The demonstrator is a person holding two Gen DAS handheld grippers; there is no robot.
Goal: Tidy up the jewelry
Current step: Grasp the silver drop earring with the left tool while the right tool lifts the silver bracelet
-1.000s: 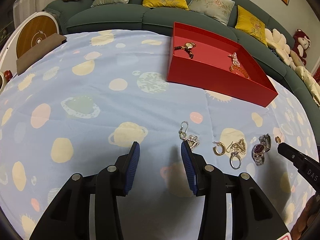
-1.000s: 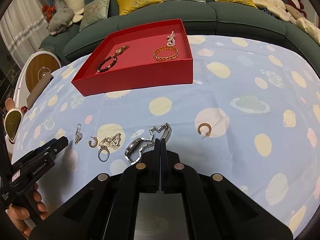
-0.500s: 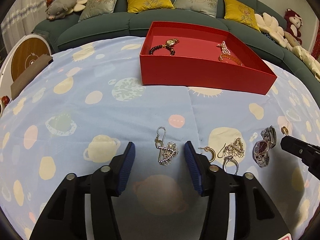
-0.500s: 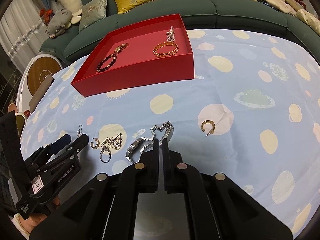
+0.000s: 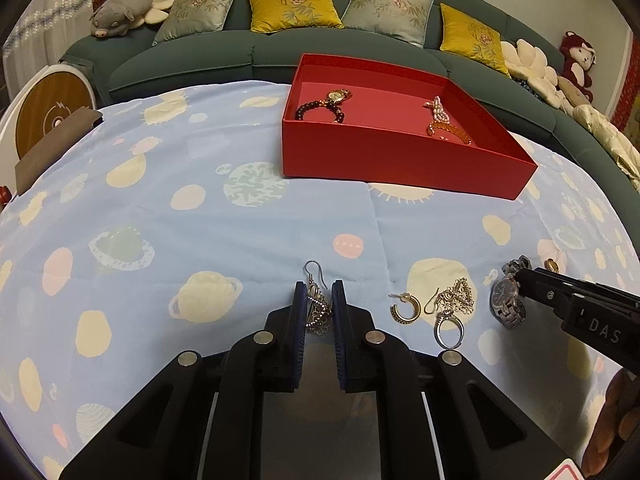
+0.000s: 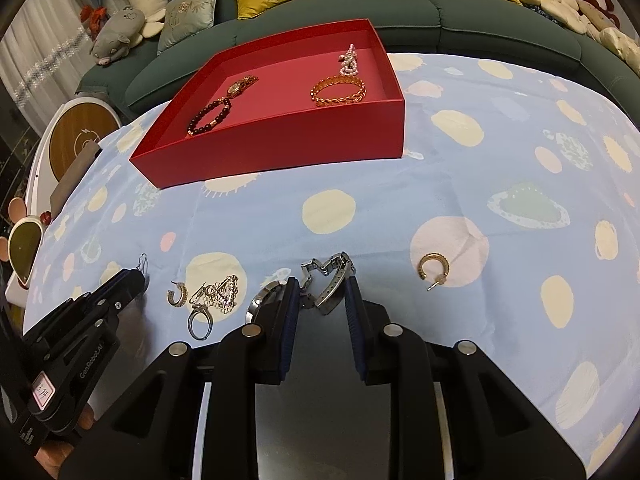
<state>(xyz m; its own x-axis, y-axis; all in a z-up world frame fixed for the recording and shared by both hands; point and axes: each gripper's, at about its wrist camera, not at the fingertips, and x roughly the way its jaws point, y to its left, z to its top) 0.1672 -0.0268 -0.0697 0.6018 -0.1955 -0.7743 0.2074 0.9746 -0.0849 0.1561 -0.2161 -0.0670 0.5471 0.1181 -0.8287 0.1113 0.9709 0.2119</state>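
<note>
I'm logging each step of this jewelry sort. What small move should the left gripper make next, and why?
Probably finish closing, then lift. The left gripper has its jaws closing around the dangly earring, which lies on the cloth between the pads. The red box beyond already holds other pieces, so it likely goes there.

I am looking at a pale blue tablecloth [image 5: 240, 240] showing cream, pink and green planet prints, a red box [image 5: 400, 160] holding gold and dark-beaded pieces, and a teal sofa [image 5: 240, 60] carrying mustard and grey-green cushions.
</note>
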